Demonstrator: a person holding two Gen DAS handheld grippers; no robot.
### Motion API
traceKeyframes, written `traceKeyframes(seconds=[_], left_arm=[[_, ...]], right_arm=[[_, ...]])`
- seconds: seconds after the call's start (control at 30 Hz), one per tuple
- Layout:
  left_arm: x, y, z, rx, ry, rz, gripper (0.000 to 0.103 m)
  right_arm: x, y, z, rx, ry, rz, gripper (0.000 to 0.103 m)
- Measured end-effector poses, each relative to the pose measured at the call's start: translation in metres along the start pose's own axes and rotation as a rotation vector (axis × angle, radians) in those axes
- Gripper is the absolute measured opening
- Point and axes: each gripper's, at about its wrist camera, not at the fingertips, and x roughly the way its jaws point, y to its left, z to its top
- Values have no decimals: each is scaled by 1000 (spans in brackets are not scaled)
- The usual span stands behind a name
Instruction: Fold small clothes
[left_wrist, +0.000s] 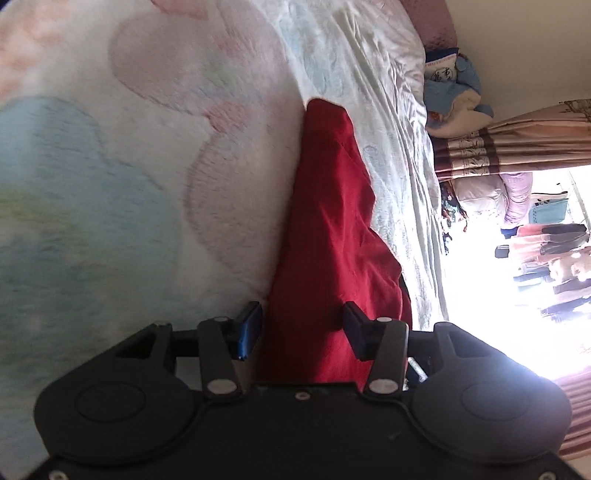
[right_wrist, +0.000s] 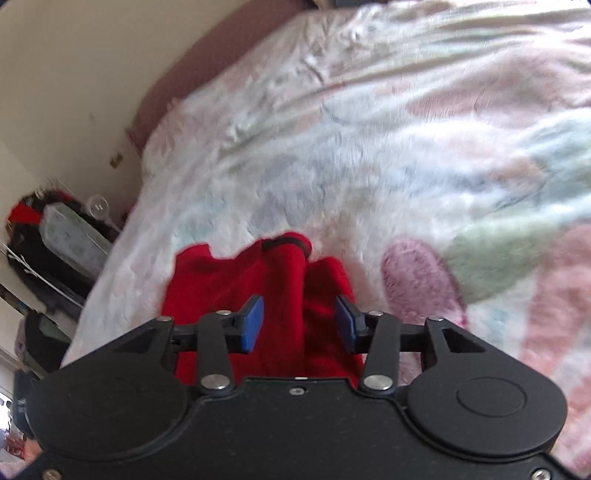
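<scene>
Left wrist view, rolled sideways: fluffy pastel heart-print blanket at left, blurred. Left gripper jaws apart, pads clear of the crumpled red cloth garment running between them; its near end is hidden under the gripper body. Window at right blown out. Right wrist view: right gripper also parted, not pinching, over the same red garment; near part hidden, motion blur throughout.
</scene>
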Motion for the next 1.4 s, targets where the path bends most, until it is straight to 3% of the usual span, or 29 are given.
traceKeyframes(seconds=[0.03,0.07,0.2,0.33,0.43,0.5,0.53,0.57,0.67,0.8,0.87,0.93,1.0,1.1,1.2,1.23,1.4], left_arm=[[-2,-1,0,1,1,7,49],[-3,-5,-1,14,-2,22,49],[-5,-16,-2,91,-12,28,51],[12,-7,-4,82,13,36,53],[14,-6,-5,131,2,35,42],[11,-7,-5,143,1,30,41],[7,-9,-6,156,-2,36,41],[2,-11,-7,163,-9,52,44],[-15,-16,-16,141,-17,73,46],[-25,-10,-43,105,26,73,50],[-20,-2,-54,92,51,72,48],[-20,4,-60,95,43,46,46],[-19,6,-61,119,40,40,46],[-26,9,-62,80,49,35,51],[-37,11,-65,74,72,19,52],[-41,13,-65,72,72,12,52],[-37,24,-48,-6,74,-36,55]], right_arm=[[8,2,1,1,13,-4,35],[10,3,1,-8,6,2,2],[-13,12,7,-21,-96,6,1],[4,-14,0,6,-20,-48,1],[10,-21,-7,17,-9,-42,1],[1,-18,-5,36,-24,-44,11],[-7,-14,-5,26,-39,-55,22],[-19,-6,-6,-12,-68,-71,24],[-51,18,-17,-136,-121,13,24],[-70,39,-41,-259,-63,103,24],[-65,36,-53,-258,-3,86,24],[-56,27,-60,-244,44,17,22],[-53,15,-68,-238,50,-33,15],[-59,2,-65,-156,59,-8,15],[-74,0,-58,-113,48,31,31],[-82,-3,-57,-100,33,38,45],[-85,-39,-46,32,15,112,59]])
